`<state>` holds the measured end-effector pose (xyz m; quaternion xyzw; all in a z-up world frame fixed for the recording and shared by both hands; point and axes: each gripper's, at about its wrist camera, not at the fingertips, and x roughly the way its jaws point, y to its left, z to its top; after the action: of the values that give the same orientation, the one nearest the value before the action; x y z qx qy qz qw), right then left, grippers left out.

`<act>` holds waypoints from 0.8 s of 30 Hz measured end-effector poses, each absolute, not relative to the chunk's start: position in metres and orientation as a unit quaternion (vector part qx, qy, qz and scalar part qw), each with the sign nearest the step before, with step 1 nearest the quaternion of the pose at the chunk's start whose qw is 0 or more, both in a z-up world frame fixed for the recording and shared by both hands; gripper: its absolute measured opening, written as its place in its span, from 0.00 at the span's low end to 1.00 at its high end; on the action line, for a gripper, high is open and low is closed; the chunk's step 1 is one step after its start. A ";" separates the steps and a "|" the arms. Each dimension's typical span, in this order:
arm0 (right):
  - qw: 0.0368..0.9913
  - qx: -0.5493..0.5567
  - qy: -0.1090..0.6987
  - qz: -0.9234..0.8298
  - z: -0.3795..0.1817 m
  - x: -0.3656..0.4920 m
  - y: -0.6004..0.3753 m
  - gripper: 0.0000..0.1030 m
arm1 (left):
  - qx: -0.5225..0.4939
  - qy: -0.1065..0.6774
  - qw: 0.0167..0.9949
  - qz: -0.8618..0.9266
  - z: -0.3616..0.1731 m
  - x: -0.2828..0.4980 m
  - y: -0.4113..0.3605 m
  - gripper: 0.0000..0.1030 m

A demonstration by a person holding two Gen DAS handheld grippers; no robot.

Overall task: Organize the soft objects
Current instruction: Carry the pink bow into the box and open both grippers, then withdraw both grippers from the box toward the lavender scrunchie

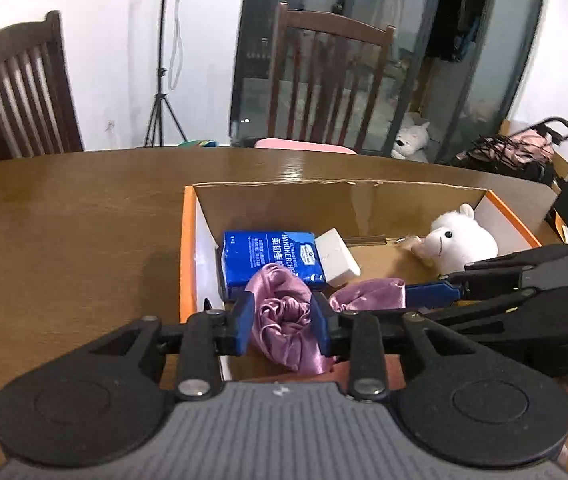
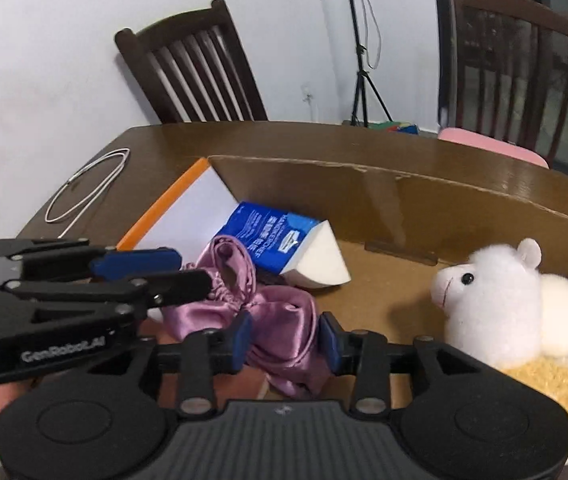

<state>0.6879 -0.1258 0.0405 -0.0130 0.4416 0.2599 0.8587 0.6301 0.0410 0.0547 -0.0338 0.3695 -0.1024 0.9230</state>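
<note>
A pink-purple satin cloth (image 1: 284, 316) hangs bunched over the near part of an open cardboard box (image 1: 276, 194) on the wooden table. My left gripper (image 1: 282, 322) is shut on one end of the cloth. My right gripper (image 2: 286, 338) is shut on the other end of the cloth (image 2: 284, 336); in the left wrist view it (image 1: 408, 294) comes in from the right. Inside the box lie a blue handkerchief pack (image 1: 264, 256), a white sponge block (image 1: 338, 256) and a white plush lamb (image 1: 460, 244). The right wrist view shows the pack (image 2: 268, 236), sponge (image 2: 316, 258) and lamb (image 2: 500, 300).
The box (image 2: 404, 184) has orange-edged side flaps. A white cable loop (image 2: 88, 186) lies on the table (image 1: 64, 220) to the left. Dark wooden chairs (image 1: 20, 88) stand behind the table, one with a pink cushion (image 1: 304, 146). A tripod (image 1: 162, 100) stands by the wall.
</note>
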 end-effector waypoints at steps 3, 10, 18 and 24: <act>0.860 -0.015 0.435 0.267 0.044 0.689 -0.127 0.39 | -0.026 0.355 0.930 -0.091 0.066 0.619 0.038 0.44; 0.889 -0.010 0.383 0.251 0.090 0.654 -0.153 0.55 | -0.029 0.312 0.944 -0.102 0.110 0.578 0.038 0.54; 0.934 -0.061 0.280 0.212 0.163 0.557 -0.215 0.67 | 0.007 0.234 0.964 -0.123 0.165 0.482 0.027 0.69; 0.946 -0.046 0.237 0.217 0.186 0.493 -0.245 0.72 | 0.027 0.201 0.972 -0.121 0.179 0.433 0.000 0.74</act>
<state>0.4927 -0.2447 0.1858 -0.0462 0.2373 0.2168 0.9458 0.4329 0.0002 0.1795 0.0266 0.2015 -0.1213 0.9716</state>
